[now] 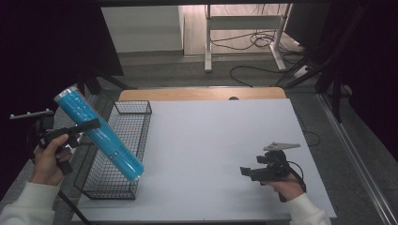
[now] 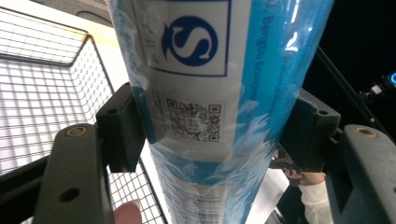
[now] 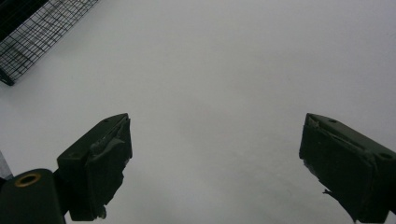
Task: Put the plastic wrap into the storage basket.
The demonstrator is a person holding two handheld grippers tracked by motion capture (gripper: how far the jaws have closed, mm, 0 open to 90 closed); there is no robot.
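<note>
A long blue tube (image 1: 112,147) with a white label and a QR code is held tilted, its lower end dipping over the black wire basket (image 1: 133,102) at the table's left. My left gripper (image 1: 94,125) is shut on the tube around its upper half. In the left gripper view the tube (image 2: 210,70) stands between both jaws of the left gripper (image 2: 212,130), with the basket (image 2: 42,84) behind it. My right gripper (image 1: 244,171) is open, low over the white table (image 1: 211,136) at the right front. Its jaws (image 3: 215,158) stand wide apart with nothing between them.
The basket's corner (image 3: 42,32) lies far off to the upper left in the right gripper view. Behind the white table runs a wooden edge (image 1: 202,93). A white frame (image 1: 209,42) and cables (image 1: 253,42) stand on the floor beyond.
</note>
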